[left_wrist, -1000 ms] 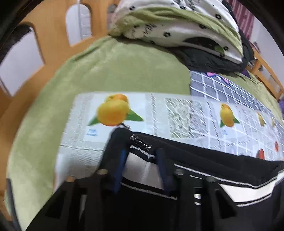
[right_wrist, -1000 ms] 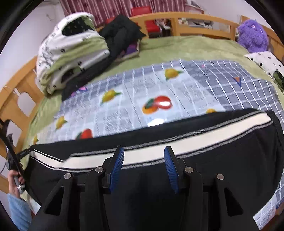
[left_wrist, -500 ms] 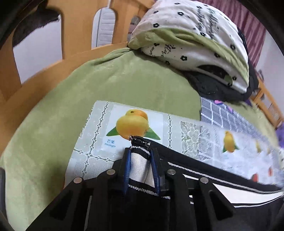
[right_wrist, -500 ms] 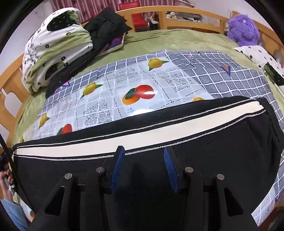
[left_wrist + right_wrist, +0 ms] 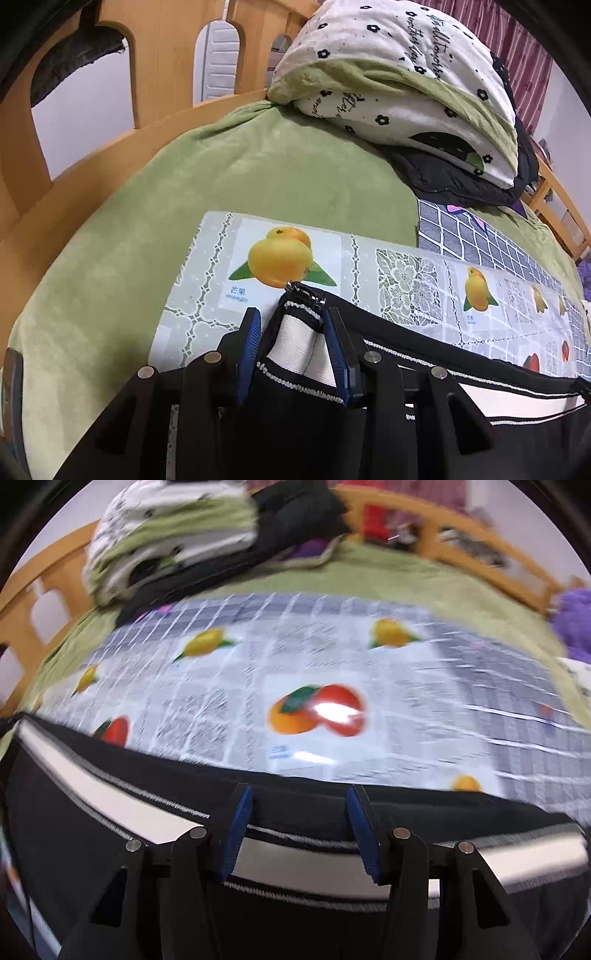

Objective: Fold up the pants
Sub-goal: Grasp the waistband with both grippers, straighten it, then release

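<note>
Pants, black with a white side stripe, lie stretched across the fruit-print cloth on the green bed, directly under both tools. Our left tool had clamped the bunched hem half a second ago; its blue pads have since spread, fabric loose between them. Only our right wrist view, now motion-blurred, shows the right tool gaping wide above the stripe.
</note>
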A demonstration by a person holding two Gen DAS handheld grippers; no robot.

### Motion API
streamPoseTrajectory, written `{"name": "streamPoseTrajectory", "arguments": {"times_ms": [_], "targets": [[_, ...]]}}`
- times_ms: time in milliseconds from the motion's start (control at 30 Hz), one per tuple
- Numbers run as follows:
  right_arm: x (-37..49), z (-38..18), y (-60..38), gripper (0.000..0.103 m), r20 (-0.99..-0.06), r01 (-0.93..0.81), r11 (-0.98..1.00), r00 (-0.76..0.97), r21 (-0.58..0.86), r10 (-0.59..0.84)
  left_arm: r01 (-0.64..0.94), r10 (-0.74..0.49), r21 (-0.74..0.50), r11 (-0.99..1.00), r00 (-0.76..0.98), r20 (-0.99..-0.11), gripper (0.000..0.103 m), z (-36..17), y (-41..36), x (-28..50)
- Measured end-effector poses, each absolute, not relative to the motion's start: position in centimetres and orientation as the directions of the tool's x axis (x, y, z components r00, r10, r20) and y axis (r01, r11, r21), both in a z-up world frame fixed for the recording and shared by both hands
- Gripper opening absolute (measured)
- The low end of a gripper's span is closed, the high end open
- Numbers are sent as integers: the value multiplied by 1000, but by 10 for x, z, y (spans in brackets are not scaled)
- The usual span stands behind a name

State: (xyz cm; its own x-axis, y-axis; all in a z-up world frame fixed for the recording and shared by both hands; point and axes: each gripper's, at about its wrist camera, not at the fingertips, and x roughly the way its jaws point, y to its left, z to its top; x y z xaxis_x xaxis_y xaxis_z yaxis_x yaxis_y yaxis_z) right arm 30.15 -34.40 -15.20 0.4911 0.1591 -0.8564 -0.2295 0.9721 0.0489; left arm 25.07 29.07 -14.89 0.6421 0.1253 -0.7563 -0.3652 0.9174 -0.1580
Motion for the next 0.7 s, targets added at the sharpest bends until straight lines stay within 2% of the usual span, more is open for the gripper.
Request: {"name": "streamPoseTrajectory", "arguments": {"times_ms": [33, 67, 100, 133, 200, 300, 433, 467, 500, 533, 600, 667, 700], "targets": [[306, -157, -343, 51, -865, -255, 966, 472, 51, 170, -365, 126, -156, 918, 641, -757, 34, -151, 290, 252], [310, -164, -339, 45, -873, -279, 960, 459, 35, 165, -366, 126, -156, 917, 639, -759, 31, -153, 290, 253], [311, -170, -336, 4, -877, -300, 954, 455, 12, 154, -363, 118, -163, 918, 639, -760, 24, -155, 290, 254], [310, -173, -332, 0, -880, -325, 946, 451, -3, 152, -358, 109, -171, 918, 643, -758, 21, -156, 289, 254], [302, -168, -326, 0, -849, -344, 938, 506, -37, 152, -360, 129, -163, 919, 663, -737, 13, -150, 287, 251], [296, -147, -328, 0, -784, -330, 944, 581, 21, 220, -375, 143, -179, 909, 687, -713, 12, -142, 290, 250], [311, -161, -330, 1, -818, -301, 953, 541, 28, 195, -387, 103, -224, 894, 666, -739, 12, -147, 299, 254], [313, -162, -339, 2, -823, -301, 949, 513, 93, 244, -379, 100, -219, 899, 666, -740, 15, -147, 298, 253], [312, -161, -346, 15, -817, -304, 943, 504, 138, 282, -370, 100, -209, 905, 664, -741, 17, -146, 296, 250], [310, -159, -352, 43, -806, -307, 935, 499, 178, 317, -371, 115, -187, 910, 656, -746, 24, -146, 294, 248], [304, -152, -362, 75, -783, -317, 929, 521, 193, 340, -365, 115, -180, 913, 655, -746, 26, -146, 292, 245], [300, -151, -362, 75, -780, -349, 923, 527, 163, 337, -356, 96, -195, 914, 656, -749, 26, -148, 291, 245], [302, -154, -360, 72, -798, -361, 921, 507, 147, 326, -359, 92, -200, 912, 654, -751, 26, -149, 290, 246]]}}
